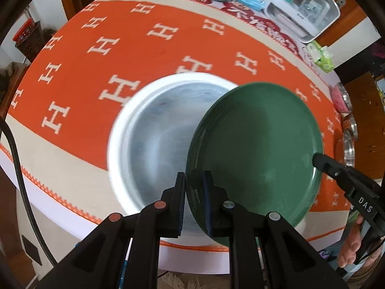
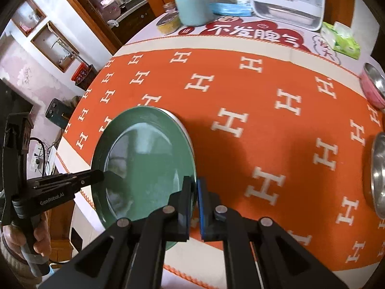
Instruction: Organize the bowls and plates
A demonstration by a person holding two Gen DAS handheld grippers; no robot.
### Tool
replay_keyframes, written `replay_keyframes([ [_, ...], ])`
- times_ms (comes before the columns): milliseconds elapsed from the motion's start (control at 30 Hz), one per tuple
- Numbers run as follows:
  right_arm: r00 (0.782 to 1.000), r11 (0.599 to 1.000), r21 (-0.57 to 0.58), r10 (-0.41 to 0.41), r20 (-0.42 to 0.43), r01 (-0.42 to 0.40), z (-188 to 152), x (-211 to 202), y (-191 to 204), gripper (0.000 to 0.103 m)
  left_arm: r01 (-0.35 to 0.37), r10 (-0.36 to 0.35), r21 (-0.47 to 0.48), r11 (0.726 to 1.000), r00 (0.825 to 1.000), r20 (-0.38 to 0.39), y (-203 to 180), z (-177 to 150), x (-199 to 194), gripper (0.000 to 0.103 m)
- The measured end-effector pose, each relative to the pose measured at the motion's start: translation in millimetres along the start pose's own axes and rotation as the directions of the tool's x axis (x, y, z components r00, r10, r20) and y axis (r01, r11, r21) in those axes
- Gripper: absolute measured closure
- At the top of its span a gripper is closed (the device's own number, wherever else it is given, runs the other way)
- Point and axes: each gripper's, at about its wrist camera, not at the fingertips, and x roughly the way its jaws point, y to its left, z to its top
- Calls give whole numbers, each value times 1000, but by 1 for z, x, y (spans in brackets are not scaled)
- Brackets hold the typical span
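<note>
A dark green plate (image 1: pixel 259 149) is held tilted above the orange cloth, partly over a white plate (image 1: pixel 149 144) with a blue-grey inside. My left gripper (image 1: pixel 194 178) is shut on the green plate's near rim. In the right wrist view my right gripper (image 2: pixel 194 183) is shut on the opposite rim of the green plate (image 2: pixel 144 163). A thin arc of the white plate (image 2: pixel 180 122) shows beyond it. Each gripper also appears in the other's view: the right gripper (image 1: pixel 317 159) at the plate's right edge, the left gripper (image 2: pixel 102 174) at its left edge.
Steel dishes (image 2: pixel 377 173) and a pink bowl (image 2: pixel 373 89) stand at the table's right edge. At the back are a white lidded container (image 1: pixel 303 7), a teal cup (image 2: pixel 192 7) and a green tissue pack (image 2: pixel 341 38). The table's front edge (image 1: pixel 72 216) is close below.
</note>
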Motion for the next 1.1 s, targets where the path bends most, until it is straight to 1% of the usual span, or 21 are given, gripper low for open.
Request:
replay_keyframes([
  [133, 1000, 1000, 0, -5, -21, 5, 5, 20, 18, 98, -13, 13, 2, 1000, 1000, -28, 23, 8, 8, 91],
  [267, 999, 1000, 28, -2, -44, 4, 8, 37, 28, 98, -18, 19, 19, 1000, 999, -50, 40, 18, 13, 92],
  [300, 999, 999, 28, -16, -46, 18, 9, 40, 30, 98, -14, 15, 24, 1000, 998, -53, 42, 21, 13, 92],
  [533, 997, 997, 66, -38, -66, 42, 8, 48, 31, 97, -18, 27, 105, 994, 996, -82, 39, 28, 15, 92],
  [700, 995, 995, 91, -41, -90, 49, 4, 54, 29, 96, -7, 21, 125, 992, 994, -106, 39, 29, 15, 92],
  [967, 994, 995, 67, -74, -83, 79, 5, 57, 34, 95, -32, 46, 159, 987, 995, -88, 38, 30, 11, 92],
  [1100, 992, 994, 53, -86, -90, 91, 5, 60, 38, 94, -34, 48, 160, 987, 995, -84, 41, 32, 8, 92],
])
